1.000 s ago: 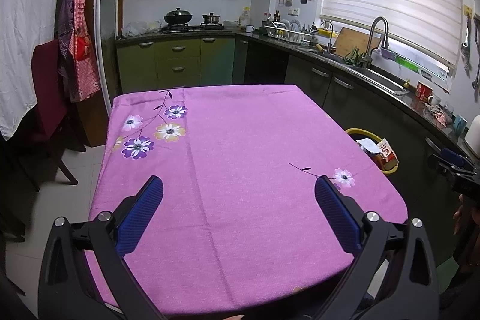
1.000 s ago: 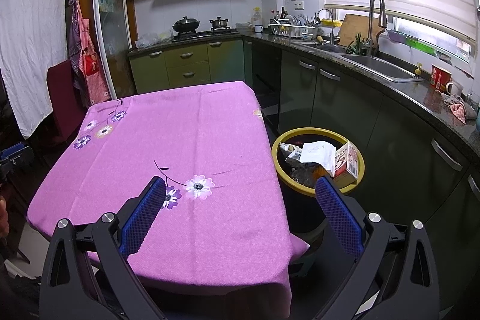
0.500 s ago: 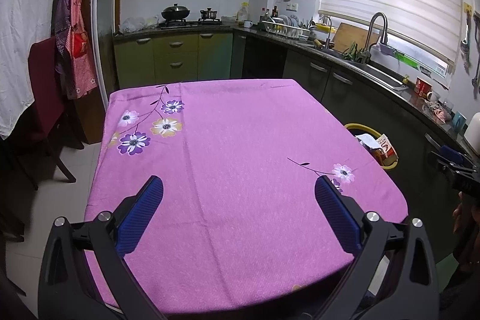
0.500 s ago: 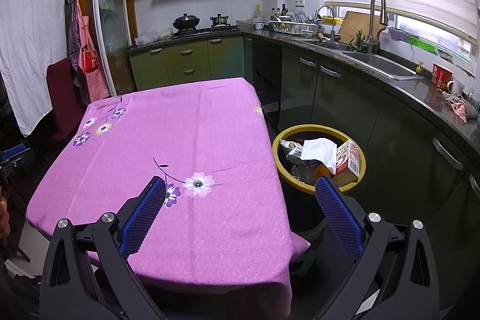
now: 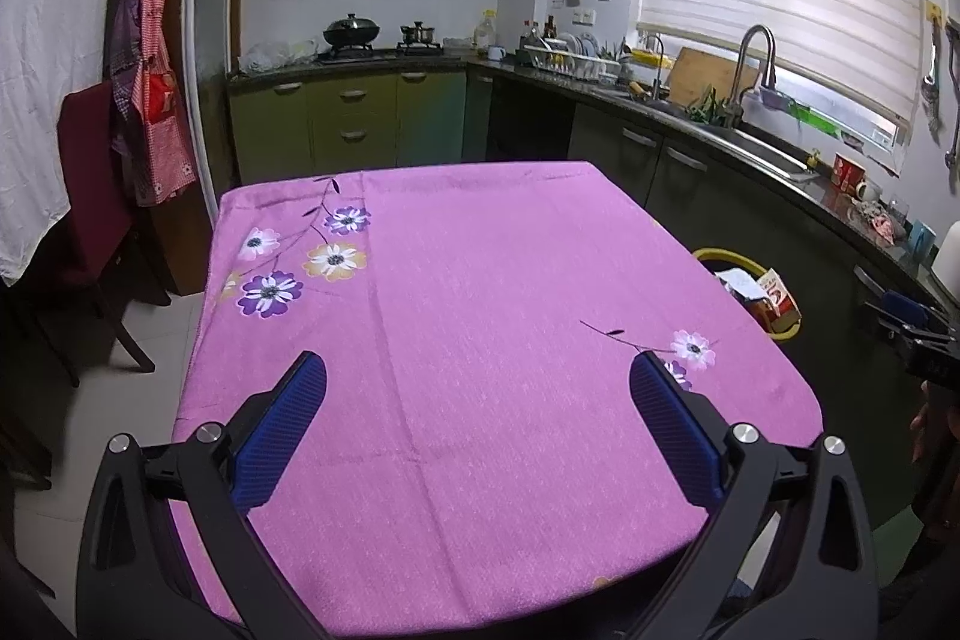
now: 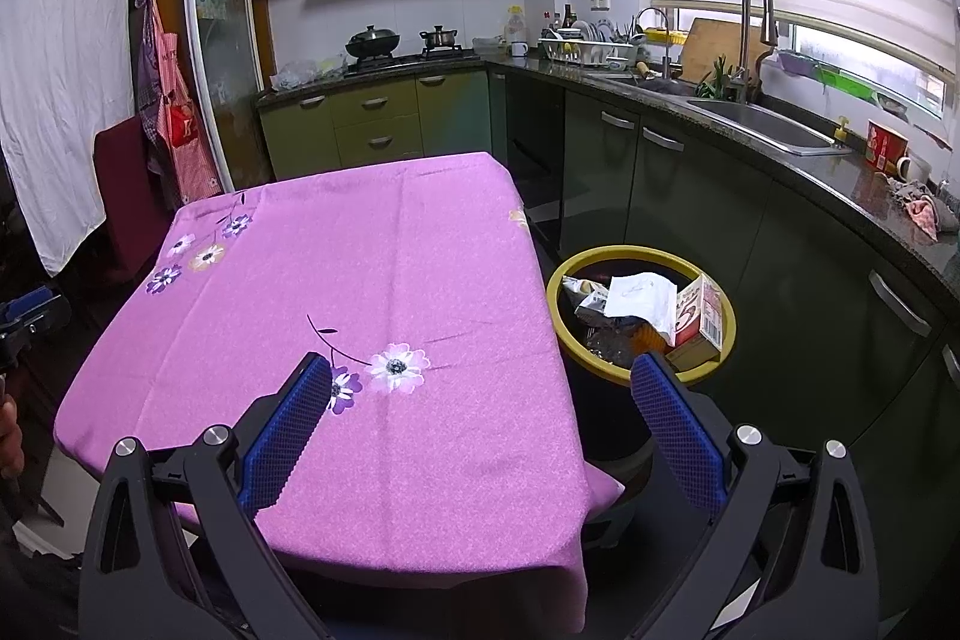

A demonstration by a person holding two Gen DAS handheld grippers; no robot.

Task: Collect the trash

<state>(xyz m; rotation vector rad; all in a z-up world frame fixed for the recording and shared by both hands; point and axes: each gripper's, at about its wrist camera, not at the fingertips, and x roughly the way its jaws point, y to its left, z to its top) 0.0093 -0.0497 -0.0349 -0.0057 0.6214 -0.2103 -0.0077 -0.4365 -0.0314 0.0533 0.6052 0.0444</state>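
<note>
A black bin with a yellow rim (image 6: 729, 307) stands on the floor right of the table. It holds white paper (image 6: 639, 298), a red and white carton (image 6: 699, 319) and other wrappers. The bin also shows in the left wrist view (image 5: 717, 254) past the table's right edge. My left gripper (image 5: 477, 370) is open and empty above the near part of the purple flowered tablecloth (image 5: 480, 292). My right gripper (image 6: 480, 373) is open and empty above the table's near right corner (image 6: 420, 430), with the bin just beyond its right finger (image 6: 672, 424).
A dark red chair (image 5: 90, 196) stands left of the table. Green cabinets (image 6: 690, 196) and a dark counter with a sink (image 6: 762, 124) run along the right and back walls. The other gripper shows at the edge of each view (image 5: 912, 322).
Both grippers have pulled back and risen slightly, so the table and bin sit a little lower and farther in view. Both stay open and empty.
</note>
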